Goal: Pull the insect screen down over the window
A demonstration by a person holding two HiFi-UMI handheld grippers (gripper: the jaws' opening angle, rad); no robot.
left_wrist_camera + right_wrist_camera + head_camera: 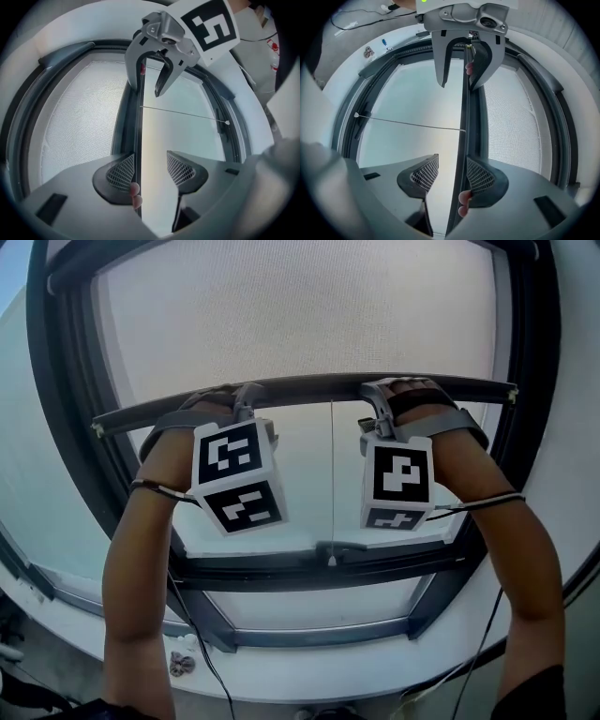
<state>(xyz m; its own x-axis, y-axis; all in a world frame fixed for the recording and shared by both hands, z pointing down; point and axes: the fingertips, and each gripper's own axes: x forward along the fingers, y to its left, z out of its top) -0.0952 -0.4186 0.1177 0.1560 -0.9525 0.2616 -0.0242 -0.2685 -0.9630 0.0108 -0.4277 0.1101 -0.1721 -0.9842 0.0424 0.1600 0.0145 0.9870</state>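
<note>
our tongs are released: left gripper (239, 401) and right gripper (382, 401) straddle the pull bar (309, 387) at upper centre, spaced apart, we judge, to drag it level. the insect screen (300, 315) covers the top of the frame; the window (319, 570) below lies bare.

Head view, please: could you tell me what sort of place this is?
Probably indoors at a building's window: a dark window frame, a mesh insect screen partly lowered on its pull bar, and a white sill below.
</note>
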